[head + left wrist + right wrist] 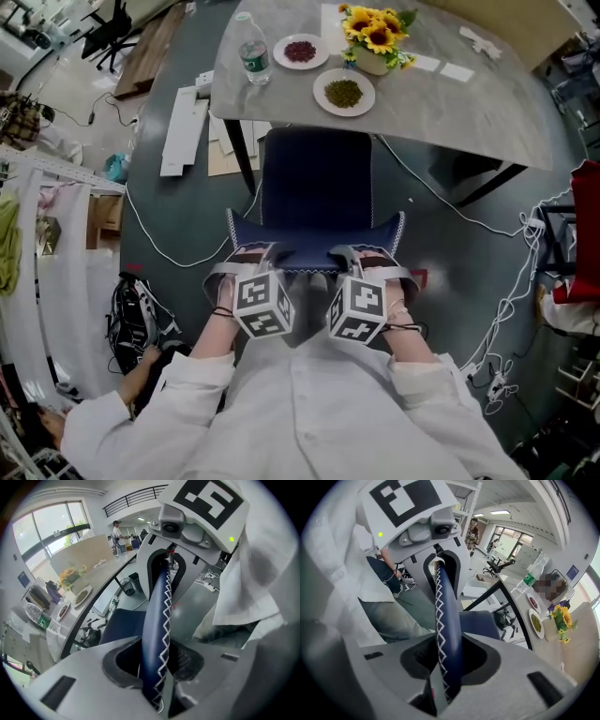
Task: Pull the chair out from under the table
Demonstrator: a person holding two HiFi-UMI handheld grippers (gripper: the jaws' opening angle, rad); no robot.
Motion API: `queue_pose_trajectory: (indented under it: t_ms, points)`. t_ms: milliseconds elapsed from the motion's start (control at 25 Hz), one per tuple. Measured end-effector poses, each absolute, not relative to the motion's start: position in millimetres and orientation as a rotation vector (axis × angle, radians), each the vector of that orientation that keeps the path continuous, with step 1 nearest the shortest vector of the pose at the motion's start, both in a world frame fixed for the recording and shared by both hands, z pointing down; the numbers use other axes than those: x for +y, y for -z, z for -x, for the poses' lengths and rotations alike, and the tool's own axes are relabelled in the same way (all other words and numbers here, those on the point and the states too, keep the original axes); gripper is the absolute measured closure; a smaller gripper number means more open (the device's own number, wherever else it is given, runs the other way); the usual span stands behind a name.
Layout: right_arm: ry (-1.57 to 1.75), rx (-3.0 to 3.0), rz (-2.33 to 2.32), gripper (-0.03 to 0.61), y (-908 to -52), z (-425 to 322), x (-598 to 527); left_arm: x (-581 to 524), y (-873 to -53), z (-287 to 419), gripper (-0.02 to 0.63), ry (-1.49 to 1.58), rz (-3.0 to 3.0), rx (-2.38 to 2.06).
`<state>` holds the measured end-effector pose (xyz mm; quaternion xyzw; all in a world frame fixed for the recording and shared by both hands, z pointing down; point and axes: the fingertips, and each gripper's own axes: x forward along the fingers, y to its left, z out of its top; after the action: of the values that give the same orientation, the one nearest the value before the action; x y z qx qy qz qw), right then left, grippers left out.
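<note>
The left hand-held gripper (253,261) and right hand-held gripper (364,261) tilt steeply down, both clenched on the chair (314,187) back. Its top edge runs crosswise, seat facing the surface (450,103).

Table (450,112): a pale grey top carried on dark legs.
Bottle (253,54): stood upright near the left edge of the Table (clear, green label).
Red plate (300,51): set just beside the Bottle.
Green plate (344,92): set near the front edge.
Sunflowers (375,36): placed behind the Green plate.
Paper slips (457,71): laid right of the Sunflowers.
Floor (178,234): dark grey.
White boards (183,131): laid left of the Table.
White cable (150,234): trailed across the Floor.
Chair (314,187): seat met by the front edge of the Table.
</note>
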<state>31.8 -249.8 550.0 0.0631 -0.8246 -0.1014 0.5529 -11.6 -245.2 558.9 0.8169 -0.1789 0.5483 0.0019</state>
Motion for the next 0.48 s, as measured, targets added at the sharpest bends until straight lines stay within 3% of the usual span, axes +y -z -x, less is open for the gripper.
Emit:
queue_pose_trajectory:
  t_ms: [480]
  points:
    - [0.201, -1.942, -0.172, 0.479, -547, -25, -165, -162, -555, 18, 0.491, -1.738, -2.592, -0.504]
